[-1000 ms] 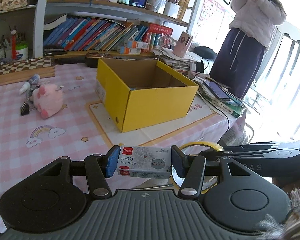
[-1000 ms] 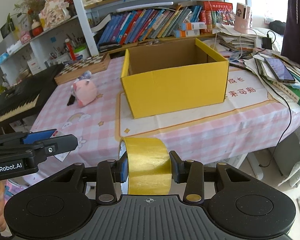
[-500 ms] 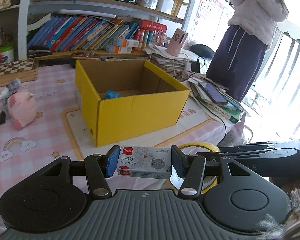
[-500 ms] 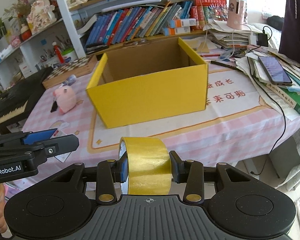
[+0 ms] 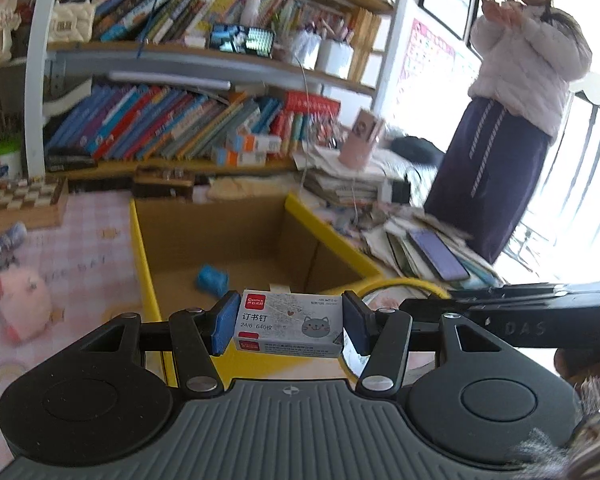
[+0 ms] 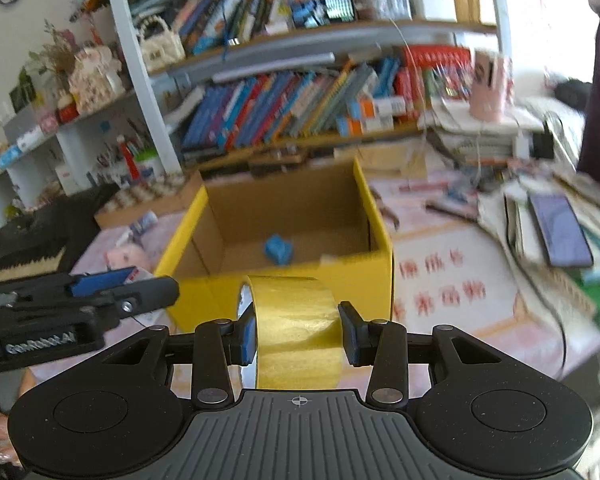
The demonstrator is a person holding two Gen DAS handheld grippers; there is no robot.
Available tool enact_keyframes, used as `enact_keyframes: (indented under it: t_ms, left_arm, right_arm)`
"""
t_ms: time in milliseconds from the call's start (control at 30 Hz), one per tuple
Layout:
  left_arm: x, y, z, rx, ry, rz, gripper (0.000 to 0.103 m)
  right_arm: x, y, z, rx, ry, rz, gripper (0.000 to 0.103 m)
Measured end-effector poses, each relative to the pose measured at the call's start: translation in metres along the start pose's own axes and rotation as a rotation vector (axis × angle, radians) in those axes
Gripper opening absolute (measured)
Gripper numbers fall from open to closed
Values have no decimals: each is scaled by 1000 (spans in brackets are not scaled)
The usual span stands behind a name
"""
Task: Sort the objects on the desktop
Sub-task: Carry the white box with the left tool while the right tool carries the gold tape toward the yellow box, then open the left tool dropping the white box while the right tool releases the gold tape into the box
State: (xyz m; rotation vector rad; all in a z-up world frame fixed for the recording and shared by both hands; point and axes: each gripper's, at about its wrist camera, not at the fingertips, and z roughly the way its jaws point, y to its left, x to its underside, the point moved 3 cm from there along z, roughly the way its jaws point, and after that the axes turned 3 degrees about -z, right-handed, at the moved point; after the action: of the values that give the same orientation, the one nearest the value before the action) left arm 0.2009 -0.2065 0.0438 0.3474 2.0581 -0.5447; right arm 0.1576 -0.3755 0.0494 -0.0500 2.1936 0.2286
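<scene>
My left gripper (image 5: pixel 288 326) is shut on a small staple box (image 5: pixel 288 322) with a cat picture, held just above the near wall of the open yellow cardboard box (image 5: pixel 144 256). My right gripper (image 6: pixel 298 334) is shut on a roll of yellow tape (image 6: pixel 294 320), held in front of the same yellow box (image 6: pixel 376 280). A blue object (image 5: pixel 212 280) lies on the box floor; it also shows in the right wrist view (image 6: pixel 278 249). Each gripper shows in the other's view: the right gripper (image 5: pixel 500 312), the left gripper (image 6: pixel 80 292).
A pink plush toy (image 5: pixel 22 300) and a chessboard (image 5: pixel 18 198) lie left of the box on the pink tablecloth. Stacked papers with a phone (image 5: pixel 438 254) lie right. Bookshelves (image 5: pixel 180 128) stand behind. A person (image 5: pixel 516 92) stands at the far right.
Both grippers have risen and moved forward toward the yellow box, so its inside and the blue object now show. Both still hold their objects.
</scene>
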Motion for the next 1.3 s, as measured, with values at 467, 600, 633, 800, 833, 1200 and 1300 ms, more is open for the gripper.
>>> enact_keyframes:
  t_ms: [467,600,633,800,833,1200,1300]
  left_arm:
    - [-33,11,85,-141,52,112,52]
    - [-21,19,112,-130,157,81,52]
    - [-18,21,118,-130,184,76,52]
    - [-9,23,131,-146,234,77,52]
    - [-9,22,131,-151,232,82,52]
    - [-10,26,131,-210,230,50,71]
    - [-14,19,113,-199,164,67,82]
  right_arm:
    - [-64,-4,77,-111,-41,-145,40]
    - [-63,2,110,-141,42,-228,40]
    - [-63,4,118,-149,60,-243,40]
    - [-60,11,155,-191,161,-273,40]
    - [-59,11,161,-199,178,-274,40]
    - [-56,24,216,-250,360,-351,41]
    - [-55,25,222,-257,382,-359,41]
